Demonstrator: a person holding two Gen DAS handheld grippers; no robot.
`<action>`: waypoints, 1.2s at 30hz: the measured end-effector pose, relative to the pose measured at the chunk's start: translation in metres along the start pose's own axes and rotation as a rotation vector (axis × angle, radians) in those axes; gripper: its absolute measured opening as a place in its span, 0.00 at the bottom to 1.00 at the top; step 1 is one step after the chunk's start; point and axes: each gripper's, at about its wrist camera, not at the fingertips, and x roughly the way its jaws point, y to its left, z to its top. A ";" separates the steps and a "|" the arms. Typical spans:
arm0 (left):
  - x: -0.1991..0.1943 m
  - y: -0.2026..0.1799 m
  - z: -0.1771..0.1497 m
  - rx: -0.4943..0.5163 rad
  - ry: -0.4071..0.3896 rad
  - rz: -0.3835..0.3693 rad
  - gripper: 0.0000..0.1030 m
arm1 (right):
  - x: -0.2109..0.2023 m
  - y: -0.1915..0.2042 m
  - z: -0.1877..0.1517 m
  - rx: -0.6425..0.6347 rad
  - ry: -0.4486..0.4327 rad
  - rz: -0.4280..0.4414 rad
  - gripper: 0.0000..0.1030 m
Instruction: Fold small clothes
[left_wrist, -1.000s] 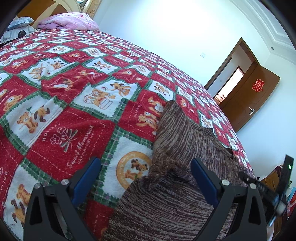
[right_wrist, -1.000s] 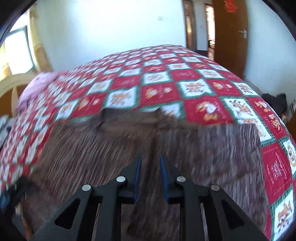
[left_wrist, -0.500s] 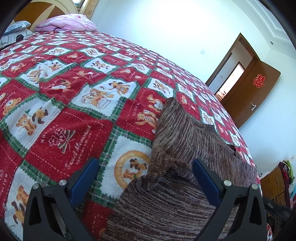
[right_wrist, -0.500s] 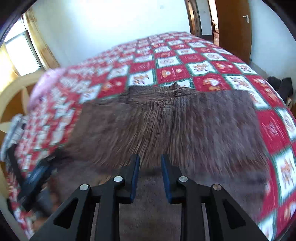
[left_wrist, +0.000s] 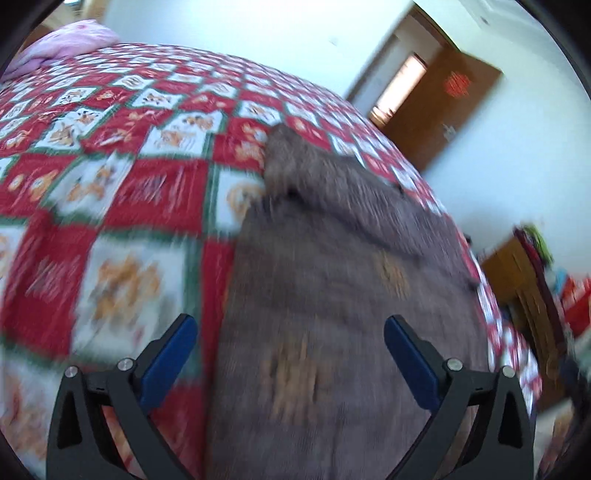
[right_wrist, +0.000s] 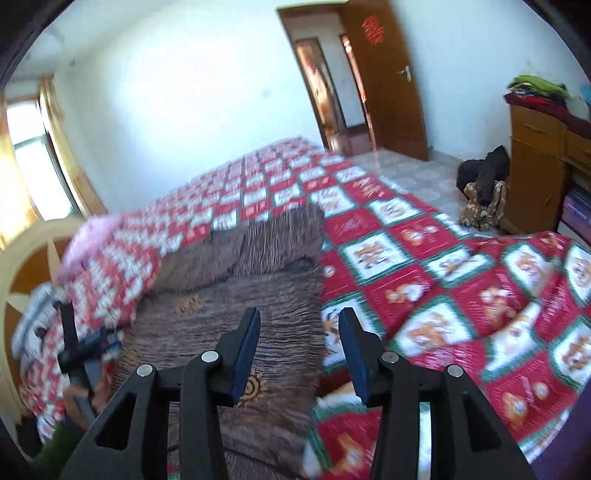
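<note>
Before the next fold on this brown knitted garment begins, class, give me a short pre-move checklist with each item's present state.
1. Left gripper open and empty: ok, fingers wide apart above the brown garment.
2. Right gripper open and empty: ok, nothing between the fingers.
3. Garment lying on the bedspread: ok, with its far end already doubled over.
4. Right gripper lined up with the garment's right edge: ok, the edge runs between its fingers.
5. Garment lies smooth, without wrinkles: cannot tell, both views are motion-blurred.
</note>
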 end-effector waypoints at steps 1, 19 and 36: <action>-0.012 0.000 -0.010 0.028 0.015 0.004 1.00 | -0.015 -0.004 0.001 0.000 -0.020 0.006 0.45; -0.055 0.021 -0.101 0.067 0.213 -0.032 0.91 | -0.027 0.013 -0.080 -0.049 0.247 0.172 0.45; -0.050 -0.001 -0.124 0.139 0.249 -0.094 0.75 | -0.006 0.007 -0.124 -0.028 0.336 0.101 0.45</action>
